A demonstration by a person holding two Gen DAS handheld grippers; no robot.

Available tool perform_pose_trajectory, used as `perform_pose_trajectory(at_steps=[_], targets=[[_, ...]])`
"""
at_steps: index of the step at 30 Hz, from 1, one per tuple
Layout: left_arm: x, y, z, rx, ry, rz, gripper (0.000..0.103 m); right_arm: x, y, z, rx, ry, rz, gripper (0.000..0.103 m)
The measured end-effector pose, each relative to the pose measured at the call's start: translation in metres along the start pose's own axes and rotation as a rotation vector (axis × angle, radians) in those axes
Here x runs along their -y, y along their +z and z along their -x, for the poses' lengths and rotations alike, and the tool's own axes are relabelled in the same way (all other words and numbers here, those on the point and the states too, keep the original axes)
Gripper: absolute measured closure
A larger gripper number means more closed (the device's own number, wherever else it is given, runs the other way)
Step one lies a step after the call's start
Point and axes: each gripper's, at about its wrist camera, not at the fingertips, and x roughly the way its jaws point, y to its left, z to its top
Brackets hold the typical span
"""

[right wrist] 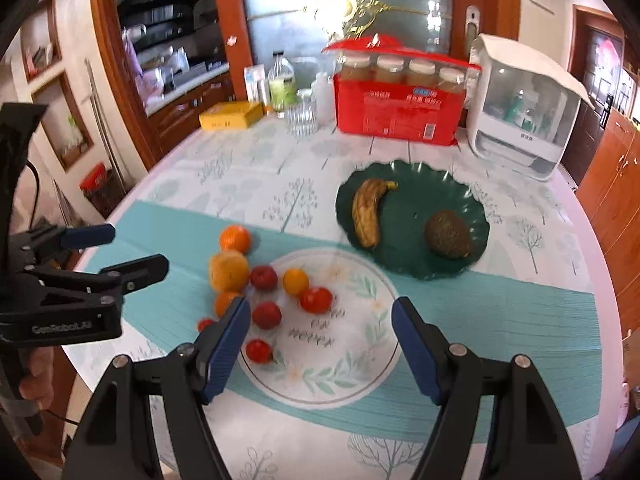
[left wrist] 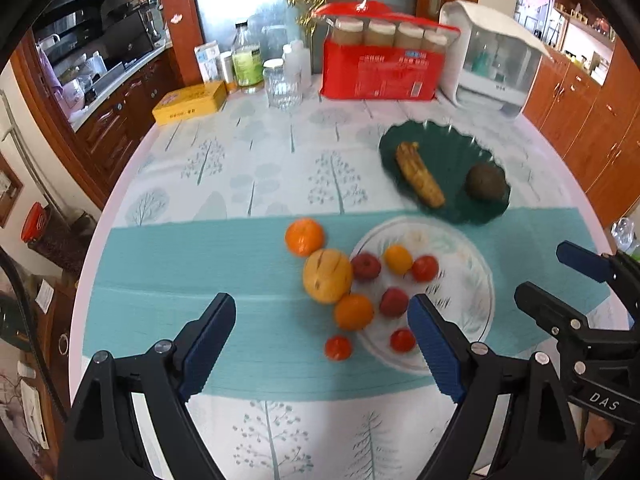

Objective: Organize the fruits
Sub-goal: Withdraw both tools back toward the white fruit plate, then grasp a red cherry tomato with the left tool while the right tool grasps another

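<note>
Home kitchen/dining rm: wood cabinets [left wrist: 116, 128], stove hood [right wrist: 168, 0], tableclothed table [left wrist: 240, 160].

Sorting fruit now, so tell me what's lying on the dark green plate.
On the dark green plate lie a browned banana and a dark, rough round fruit, apart from each other. What's under them is hidden.

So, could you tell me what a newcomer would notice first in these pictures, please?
Probably the bright fruit cluster spilling off the left edge of the white plate onto the teal cloth. Behind it, a green plate holds a browned banana and a dark round fruit. Both tongs, left and right, hover open above.
</note>
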Motion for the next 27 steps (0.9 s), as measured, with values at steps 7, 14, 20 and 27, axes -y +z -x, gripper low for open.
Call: perform_pose_trajectory(at_steps=[7,14,20,27], targets=[[-0.014,-0.029,-0.029,-0.093,-0.021,0.041,0.016,-0.01,-0.019,-0.026,-0.072,0.03,0.034,0.03],[-0.027,-0.051,-0.067,-0.202,-0.089,0.104,0.016,-0.022,-0.037,-0.051,-0.119,0.05,0.093,0.038],[-0.03,-0.061,-0.094,-0.268,-0.145,0.144,0.016,-0.026,-0.051,-0.076,-0.183,0.094,0.104,0.044],[-0.025,-0.059,-0.114,-0.282,-0.177,0.124,0.03,-0.03,-0.053,-0.097,-0.203,0.141,0.115,0.044]])
